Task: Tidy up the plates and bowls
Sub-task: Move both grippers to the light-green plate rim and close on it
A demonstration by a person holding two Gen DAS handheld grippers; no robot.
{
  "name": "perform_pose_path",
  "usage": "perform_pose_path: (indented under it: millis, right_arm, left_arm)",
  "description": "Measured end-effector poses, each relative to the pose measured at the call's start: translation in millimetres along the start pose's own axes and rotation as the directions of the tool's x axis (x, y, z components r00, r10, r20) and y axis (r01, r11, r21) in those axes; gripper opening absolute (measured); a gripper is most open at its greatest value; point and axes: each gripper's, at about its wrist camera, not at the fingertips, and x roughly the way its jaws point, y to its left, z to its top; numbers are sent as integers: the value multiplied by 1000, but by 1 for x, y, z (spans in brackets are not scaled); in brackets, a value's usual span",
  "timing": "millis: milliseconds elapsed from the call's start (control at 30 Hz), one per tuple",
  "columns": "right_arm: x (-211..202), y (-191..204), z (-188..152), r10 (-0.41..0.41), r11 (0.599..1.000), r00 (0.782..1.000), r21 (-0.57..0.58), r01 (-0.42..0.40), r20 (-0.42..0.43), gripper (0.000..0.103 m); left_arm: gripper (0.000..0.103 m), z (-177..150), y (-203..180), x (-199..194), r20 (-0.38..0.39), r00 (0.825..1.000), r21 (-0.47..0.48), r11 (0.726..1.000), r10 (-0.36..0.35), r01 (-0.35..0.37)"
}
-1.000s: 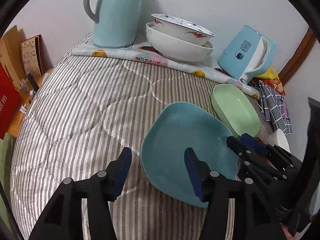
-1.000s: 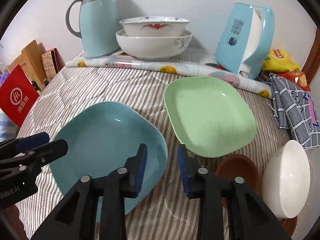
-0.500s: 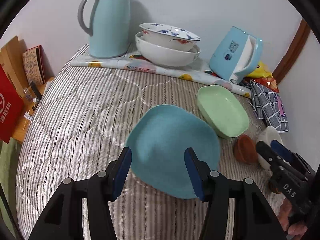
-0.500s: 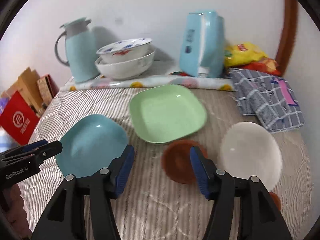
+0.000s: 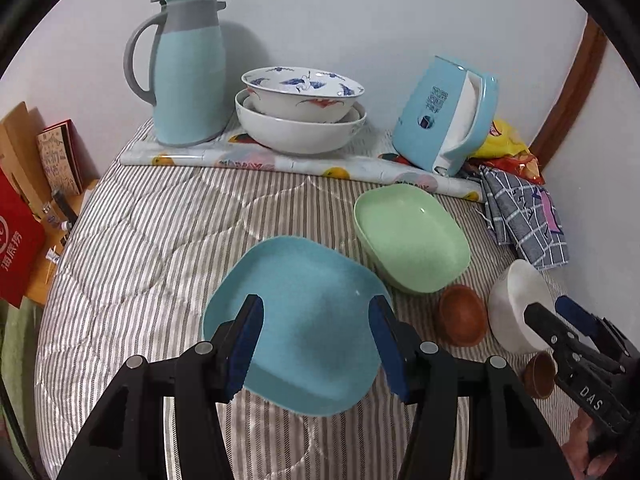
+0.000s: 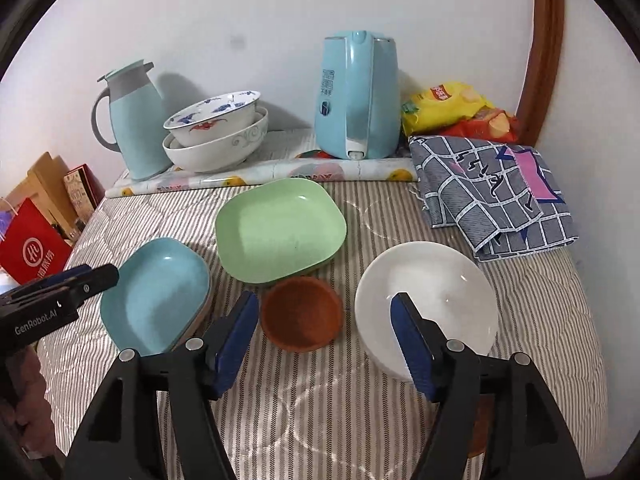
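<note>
Two wrist views, angled down, shared dishes (image 5: 412, 236)

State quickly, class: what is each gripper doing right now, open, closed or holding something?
Left gripper: open, holding nothing, above the blue plate.
Right gripper: jaws opening, nothing between them, above the brown bowl.

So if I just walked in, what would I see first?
Probably the big blue plate lying on the striped cloth, just beyond the left gripper. Next to it sits a green plate, with a little brown bowl and a white bowl in front of the right gripper, whose jaws are opening with nothing between them. At the back, a tall blue jug stands by two stacked bowls.
</note>
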Motion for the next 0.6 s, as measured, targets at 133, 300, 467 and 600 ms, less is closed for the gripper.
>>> perform_pose_path:
  millis: [133,300,467,600]
  right_arm:
    - [4,-5,8,19,1000,1000,17,-19,-8,68]
    - [16,-9,19,17,1000,1000,25,-17,-26,68]
    - [34,-10,30,19,1000,999,22,-18,-46,68]
    - [51,-11,37,-10,1000,998,11,11,-56,68]
  left_arm:
    - [52,10,-4,4,6,1000,0,1000,-4,4]
    - [52,22,-11,14,6,1000,7,1000,-14,14]
    - [52,31,-16,32,-13,1000,10,1000,-24,24]
    - [52,37,-18,50,-38,999,8,999,-30,31]
